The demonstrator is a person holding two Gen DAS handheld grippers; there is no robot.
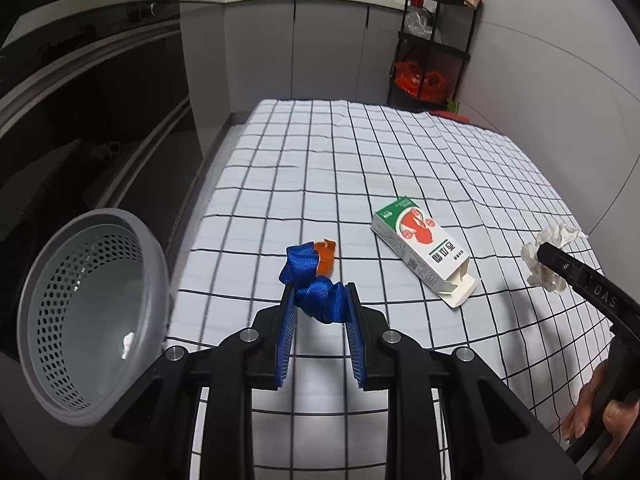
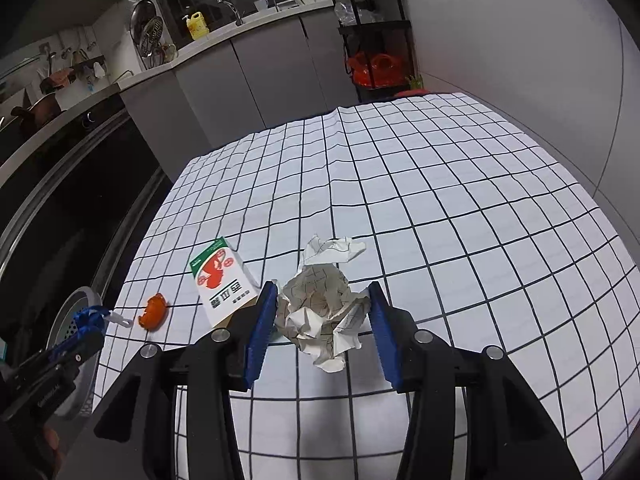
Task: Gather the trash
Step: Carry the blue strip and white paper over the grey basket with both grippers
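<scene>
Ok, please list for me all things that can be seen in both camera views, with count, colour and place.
blue strap: 1, blue, bunched between the left gripper's fingers, above the cloth
crumpled paper: 1, white with dark lines, between the right gripper's fingers
carton: 1, white, green and red, lying flat on the cloth, one end open
orange scrap: 1, orange, on the cloth beside the carton
perforated bin: 1, grey, at the table's left edge
checked tablecloth: 1, white with black grid, covers the table
black rack: 1, black, far corner, holds red bags
yellow bottle: 1, yellow, on the counter
left gripper: 1, black with blue pads, shut on the strap
right gripper: 1, black with blue pads, shut on the paper
</scene>
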